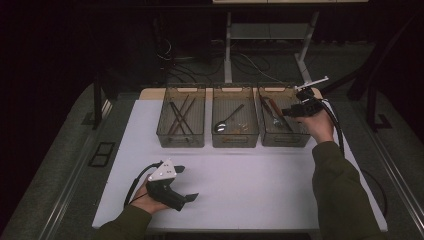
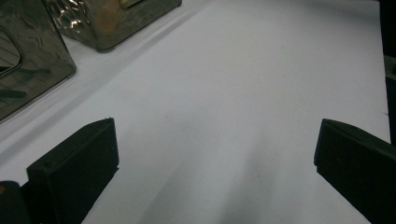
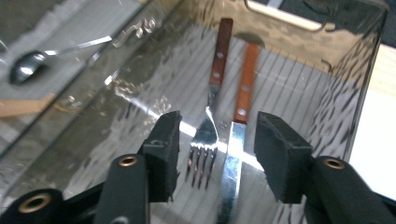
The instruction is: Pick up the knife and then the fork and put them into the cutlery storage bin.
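Two utensils, fork [image 3: 208, 130] and knife [image 3: 236, 140] (axes toward 12 o'clock), lay between the half-open, empty right gripper [image 3: 215, 154].

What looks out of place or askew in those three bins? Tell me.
Nothing stands out. The fork and knife lie side by side in the right bin, under the open right claw; the spoon lies in the middle bin.
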Motion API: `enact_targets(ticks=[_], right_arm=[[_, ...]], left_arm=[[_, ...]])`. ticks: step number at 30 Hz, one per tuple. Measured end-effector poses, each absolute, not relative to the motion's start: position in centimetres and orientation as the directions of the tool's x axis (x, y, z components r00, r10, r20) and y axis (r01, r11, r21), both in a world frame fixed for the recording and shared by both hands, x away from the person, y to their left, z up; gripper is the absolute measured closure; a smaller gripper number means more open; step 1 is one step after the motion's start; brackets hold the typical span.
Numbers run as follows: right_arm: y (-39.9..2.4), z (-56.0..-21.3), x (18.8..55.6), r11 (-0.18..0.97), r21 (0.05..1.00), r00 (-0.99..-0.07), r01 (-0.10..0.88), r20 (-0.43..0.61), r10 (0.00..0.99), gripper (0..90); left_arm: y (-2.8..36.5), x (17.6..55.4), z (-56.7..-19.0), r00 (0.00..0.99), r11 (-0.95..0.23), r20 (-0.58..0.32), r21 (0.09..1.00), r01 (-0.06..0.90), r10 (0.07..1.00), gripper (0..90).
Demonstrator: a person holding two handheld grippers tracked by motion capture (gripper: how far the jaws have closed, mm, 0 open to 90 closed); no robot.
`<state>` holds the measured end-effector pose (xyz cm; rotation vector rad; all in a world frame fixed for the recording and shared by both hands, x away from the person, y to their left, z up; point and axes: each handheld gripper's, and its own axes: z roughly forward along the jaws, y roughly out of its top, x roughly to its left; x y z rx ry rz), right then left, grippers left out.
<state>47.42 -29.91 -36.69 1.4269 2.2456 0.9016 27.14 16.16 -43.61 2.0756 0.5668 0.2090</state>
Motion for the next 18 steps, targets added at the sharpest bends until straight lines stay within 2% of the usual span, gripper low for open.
enact_targets(ticks=[2, 7, 12, 15, 18], right_arm=[[-30.1, -36.5, 47.0, 0.276, 0.686, -0.452, 0.673, 0.086, 0.888, 45.6], [-30.5, -36.4, 45.6, 0.218, 0.750, -0.464, 0.625, 0.132, 0.876, 30.4], [-30.9, -36.5, 44.4, 0.210, 0.757, -0.466, 0.619, 0.138, 0.874, 24.8], [-30.8, -36.8, 43.7, 0.234, 0.764, -0.471, 0.602, 0.103, 0.876, 18.5], [-30.6, -37.0, 43.0, 0.241, 0.763, -0.467, 0.600, 0.090, 0.879, 16.9]], left_arm=[[16.2, 27.2, -43.6, 0.877, -0.445, -0.074, 0.840, 0.312, 0.474, 0.0], [16.3, 27.5, -43.6, 0.874, -0.444, -0.075, 0.839, 0.316, 0.480, 0.0], [16.4, 27.6, -43.6, 0.872, -0.445, -0.074, 0.837, 0.318, 0.483, 0.0], [16.4, 27.7, -43.6, 0.872, -0.446, -0.074, 0.837, 0.319, 0.485, 0.0], [16.4, 27.7, -43.6, 0.871, -0.447, -0.072, 0.836, 0.319, 0.486, 0.0]])
